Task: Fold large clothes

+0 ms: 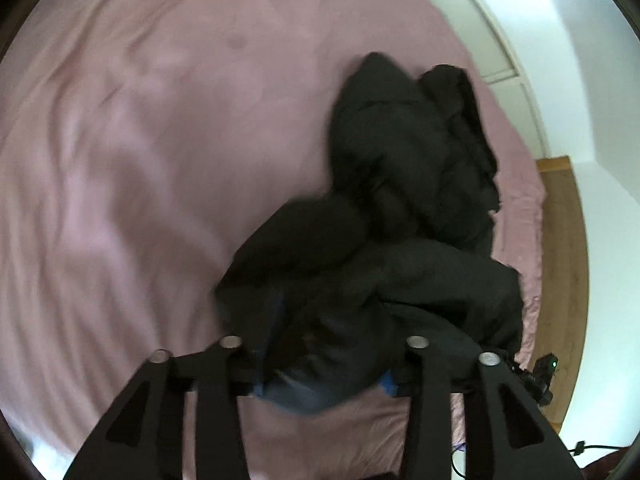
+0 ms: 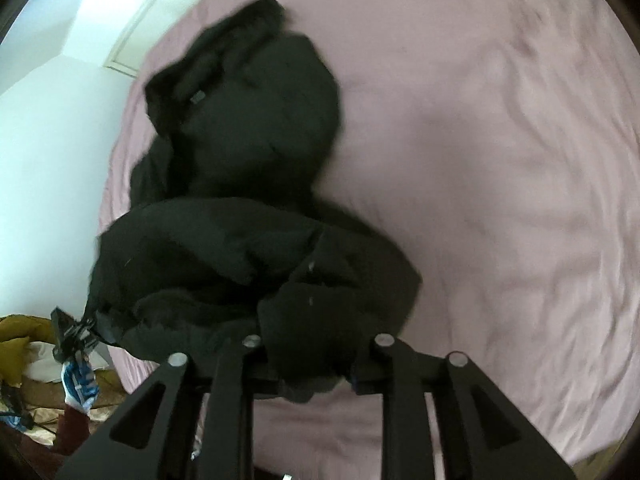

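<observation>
A large black padded jacket [image 1: 400, 200] lies crumpled on a pink bedsheet [image 1: 140, 160]; it also shows in the right wrist view [image 2: 248, 168]. My left gripper [image 1: 324, 376] has the jacket's near edge bunched between its fingers and lifted. My right gripper [image 2: 316, 372] holds another part of the near edge the same way. The left gripper [image 2: 80, 340] shows at the left of the right wrist view, clamped on the jacket's edge. The right gripper [image 1: 536, 380] shows at the right of the left wrist view. The far part with the hood rests on the bed.
The pink sheet [image 2: 500, 200] covers the whole bed. A white wall [image 1: 580, 80] and wooden floor [image 1: 564, 260] lie beyond the bed edge. Mustard and patterned fabrics [image 2: 24, 352] lie on the floor by the bed.
</observation>
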`<state>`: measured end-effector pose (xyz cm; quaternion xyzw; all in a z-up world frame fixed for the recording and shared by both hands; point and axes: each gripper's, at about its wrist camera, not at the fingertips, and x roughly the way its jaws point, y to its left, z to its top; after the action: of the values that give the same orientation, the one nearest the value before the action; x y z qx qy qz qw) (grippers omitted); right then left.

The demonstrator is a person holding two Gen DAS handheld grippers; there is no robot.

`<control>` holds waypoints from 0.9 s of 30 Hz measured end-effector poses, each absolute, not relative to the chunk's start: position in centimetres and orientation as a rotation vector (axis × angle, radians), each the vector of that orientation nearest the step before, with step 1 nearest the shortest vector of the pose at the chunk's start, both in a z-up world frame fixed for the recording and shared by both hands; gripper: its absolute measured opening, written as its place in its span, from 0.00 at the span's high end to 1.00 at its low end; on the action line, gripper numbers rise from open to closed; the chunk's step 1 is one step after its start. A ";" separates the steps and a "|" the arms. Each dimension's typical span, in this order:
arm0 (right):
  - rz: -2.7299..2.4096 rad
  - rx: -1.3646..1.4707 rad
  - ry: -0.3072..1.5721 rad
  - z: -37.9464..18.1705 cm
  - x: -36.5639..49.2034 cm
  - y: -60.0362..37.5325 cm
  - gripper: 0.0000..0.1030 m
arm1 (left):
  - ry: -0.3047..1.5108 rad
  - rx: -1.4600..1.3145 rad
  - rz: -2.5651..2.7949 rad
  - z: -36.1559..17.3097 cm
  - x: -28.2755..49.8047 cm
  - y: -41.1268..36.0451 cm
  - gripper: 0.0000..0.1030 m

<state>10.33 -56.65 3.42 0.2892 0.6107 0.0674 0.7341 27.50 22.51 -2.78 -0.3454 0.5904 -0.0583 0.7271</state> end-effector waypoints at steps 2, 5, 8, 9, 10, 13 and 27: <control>0.131 0.629 1.381 3.0 8.0 -56.9 0.61 | 1.318 -0.763 -0.077 -2.3 24.5 22.9 0.52; 0.133 0.625 1.416 3.3 5.1 -57.5 0.55 | 1.325 -0.764 -0.007 -1.0 21.2 23.3 0.50; 0.133 0.622 1.436 4.3 2.9 -58.6 0.49 | 1.303 -0.777 0.034 1.0 18.4 23.6 0.47; 0.130 0.625 1.442 4.7 2.4 -58.8 0.47 | 1.296 -0.779 0.043 1.7 17.8 23.5 0.47; 0.130 0.625 1.444 5.0 2.1 -59.2 0.45 | 1.288 -0.776 0.052 2.5 17.0 23.5 0.46; 0.122 0.611 1.445 6.3 1.3 -59.3 0.41 | 1.275 -0.760 0.055 3.6 15.4 24.3 0.39; 0.133 0.652 1.260 13.1 9.3 -51.9 0.31 | 1.251 -0.566 -0.102 2.8 27.6 25.1 0.30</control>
<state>9.34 -51.85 13.07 0.2991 0.5782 0.0608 0.7567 27.56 25.12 2.76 -0.2613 0.5772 -0.0471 0.7723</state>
